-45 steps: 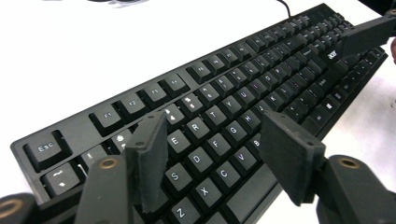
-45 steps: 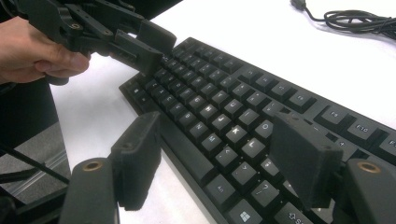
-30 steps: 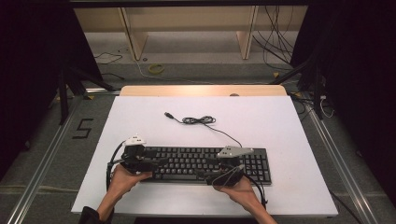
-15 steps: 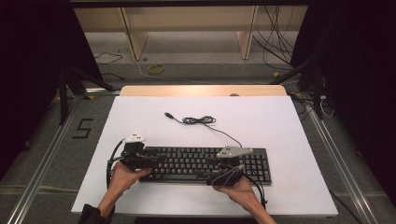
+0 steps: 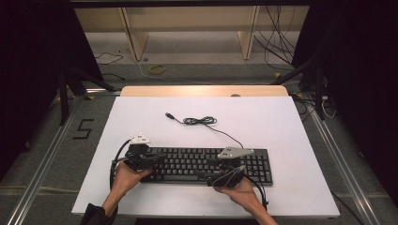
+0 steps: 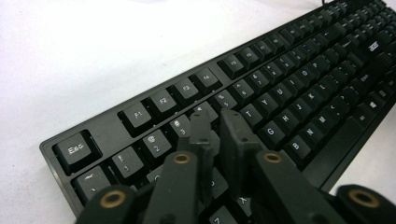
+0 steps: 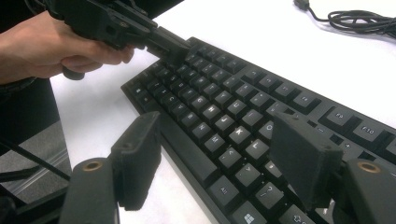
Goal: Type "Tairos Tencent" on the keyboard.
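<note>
Pinching my left gripper (image 6: pixel 219 126) nearly closed, I have its jaws drawn in over the last half second until only a thin slit stands between them, with nothing caught in that slit. I keep them narrow like this so the two tips act as one blunt finger: they hang just above the upper letter row of the keyboard (image 6: pixel 280 93), near the number keys at its left end, and a slim point can press one key without dragging its neighbours. Whether the tips already touch a keycap I cannot tell.

My right gripper (image 7: pixel 215 158) does the opposite job. Its jaws stand wide, one out over the bare bench in front of the keyboard's near edge, the other above the keys of the lower rows, gripping nothing. I judge that I hold it spread and low near that near edge so it can steady the board or stop it sliding while the left pokes.

From above, the keyboard lies flat along the near edge of the bench (image 5: pixel 291 122), long side toward me, my left gripper (image 5: pixel 151 159) over its left end and my right gripper (image 5: pixel 220 176) at the front edge right of the middle. Its cable (image 5: pixel 202 121) runs off the back, bunches into a small coil and ends in a loose plug lying on the bench, well clear of my hands, so nothing snags.
</note>
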`<state>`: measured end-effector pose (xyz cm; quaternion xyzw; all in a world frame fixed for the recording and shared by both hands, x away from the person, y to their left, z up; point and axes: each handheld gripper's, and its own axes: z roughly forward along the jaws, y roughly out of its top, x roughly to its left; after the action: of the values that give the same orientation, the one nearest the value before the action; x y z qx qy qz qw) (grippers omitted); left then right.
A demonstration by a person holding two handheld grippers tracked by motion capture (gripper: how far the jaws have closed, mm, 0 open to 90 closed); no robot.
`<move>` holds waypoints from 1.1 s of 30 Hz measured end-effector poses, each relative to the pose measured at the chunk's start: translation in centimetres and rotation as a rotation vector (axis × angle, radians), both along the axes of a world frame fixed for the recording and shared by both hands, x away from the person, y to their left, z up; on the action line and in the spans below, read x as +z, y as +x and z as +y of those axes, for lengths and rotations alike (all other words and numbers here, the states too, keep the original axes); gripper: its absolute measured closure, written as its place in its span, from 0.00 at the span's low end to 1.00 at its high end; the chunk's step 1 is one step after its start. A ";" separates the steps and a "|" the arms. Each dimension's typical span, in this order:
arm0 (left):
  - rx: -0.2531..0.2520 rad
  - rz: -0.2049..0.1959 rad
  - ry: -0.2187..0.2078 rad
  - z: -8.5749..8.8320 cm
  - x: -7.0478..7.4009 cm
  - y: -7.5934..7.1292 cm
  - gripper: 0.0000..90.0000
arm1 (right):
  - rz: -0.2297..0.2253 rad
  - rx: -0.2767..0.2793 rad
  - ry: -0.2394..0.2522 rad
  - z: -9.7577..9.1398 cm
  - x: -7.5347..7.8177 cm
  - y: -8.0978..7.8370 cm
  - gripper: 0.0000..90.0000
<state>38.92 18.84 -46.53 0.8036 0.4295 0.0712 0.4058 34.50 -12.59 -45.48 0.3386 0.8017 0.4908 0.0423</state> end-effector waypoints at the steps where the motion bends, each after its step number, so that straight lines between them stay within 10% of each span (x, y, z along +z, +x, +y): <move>1: -0.001 -0.001 0.001 0.0 0.0 0.0 0.93 | -0.001 0.001 0.000 0.0 0.0 0.0 0.38; 33: -0.024 0.016 0.051 -1.5 -1.2 0.5 0.99 | 0.000 0.004 0.001 0.2 0.0 -0.1 0.38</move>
<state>39.38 17.36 -47.77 0.8194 0.4211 0.0708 0.3824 34.44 -12.44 -45.52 0.3371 0.8022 0.4911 0.0411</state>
